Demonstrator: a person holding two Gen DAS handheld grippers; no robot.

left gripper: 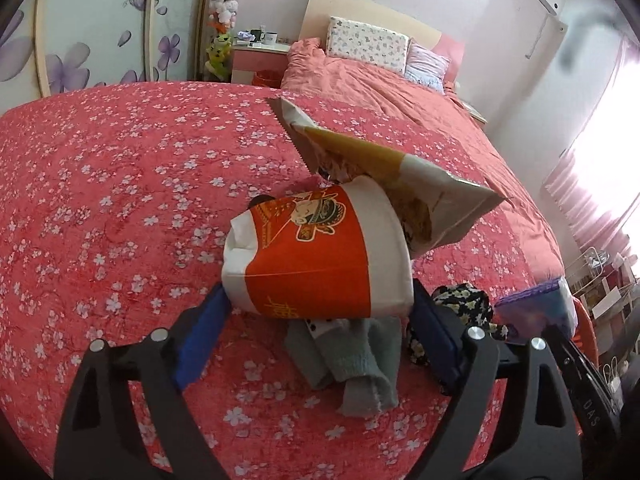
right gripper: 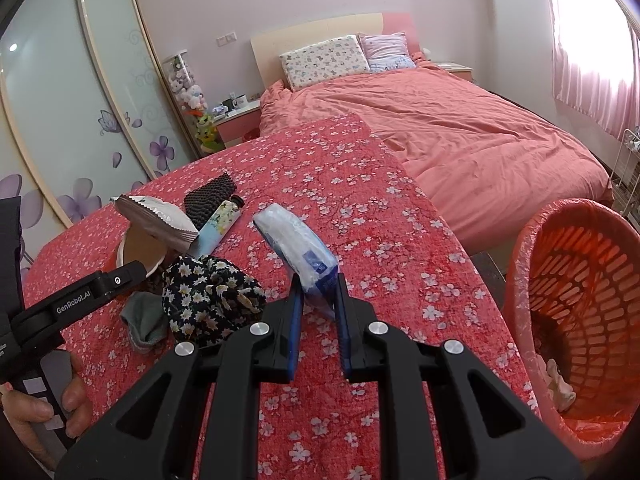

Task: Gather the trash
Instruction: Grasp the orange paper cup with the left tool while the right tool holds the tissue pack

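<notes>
Pink bed [right gripper: 460, 136], floral wardrobe [right gripper: 100, 112], bright curtains [right gripper: 592, 52]

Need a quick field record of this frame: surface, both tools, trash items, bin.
surface: red flowered cloth
left tool: open, jaws either side of the paper cup, which lies on its side with a snack bag stuck in its mouth
right tool: shut on a blue plastic packet
bin: orange basket with liner, right of the cloth, tilted toward the camera
other items: floral cloth, grey sock, tube
</notes>
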